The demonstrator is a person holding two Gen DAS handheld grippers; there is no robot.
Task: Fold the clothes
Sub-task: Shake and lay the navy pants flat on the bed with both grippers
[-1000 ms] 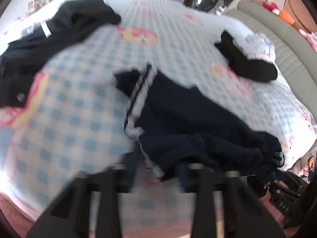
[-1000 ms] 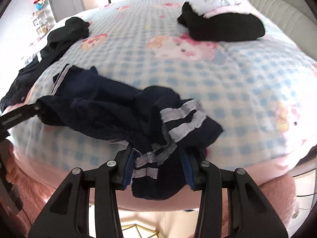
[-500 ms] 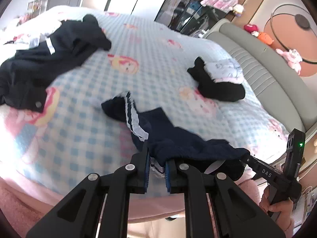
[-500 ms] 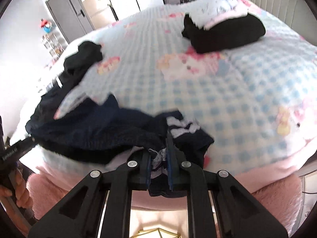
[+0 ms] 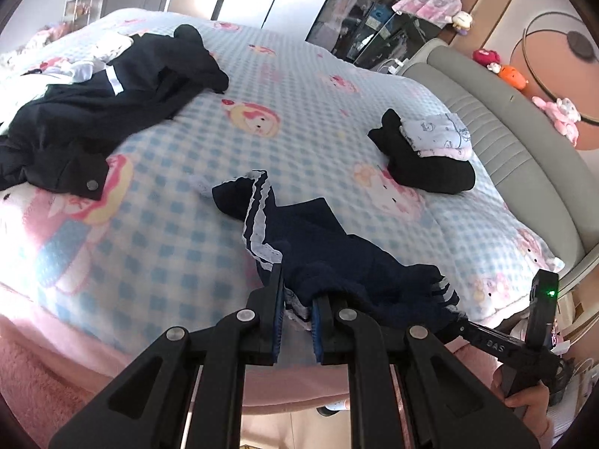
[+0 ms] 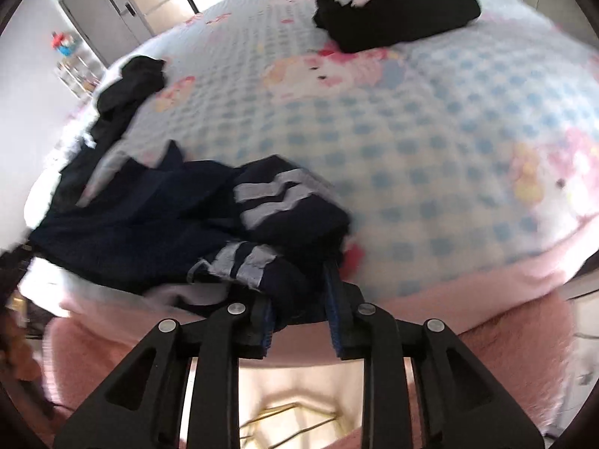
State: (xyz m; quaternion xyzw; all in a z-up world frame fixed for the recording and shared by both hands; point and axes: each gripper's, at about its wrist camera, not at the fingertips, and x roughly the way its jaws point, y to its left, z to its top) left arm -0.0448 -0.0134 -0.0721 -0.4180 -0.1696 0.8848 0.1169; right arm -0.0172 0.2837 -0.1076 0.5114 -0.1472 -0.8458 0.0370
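Note:
A navy garment [image 5: 329, 247] with white-striped trim lies bunched at the near edge of the blue checked bed [image 5: 299, 86]. My left gripper [image 5: 297, 299] is shut on its near hem. In the left wrist view the right gripper [image 5: 462, 321] grips the garment's striped far end, and a hand [image 5: 524, 400] holds its handle. In the right wrist view the navy garment [image 6: 168, 209] shows grey-white stripes, and a fold of it fills the gap of my right gripper [image 6: 299, 307], whose jaws press on it a little apart.
A black jacket [image 5: 93, 112] sprawls at the bed's far left. A folded black piece topped by a white printed one [image 5: 426, 157] sits near the grey headboard [image 5: 516, 157]. A pink fuzzy bed edge [image 6: 486, 292] runs below the blanket. The black jacket [image 6: 127, 86] and folded stack [image 6: 397, 18] show again.
Both grippers went from open to shut on the navy garment and lifted its near edge. Since half a second ago the right jaws stand slightly wider and that camera has dropped closer to the bed.

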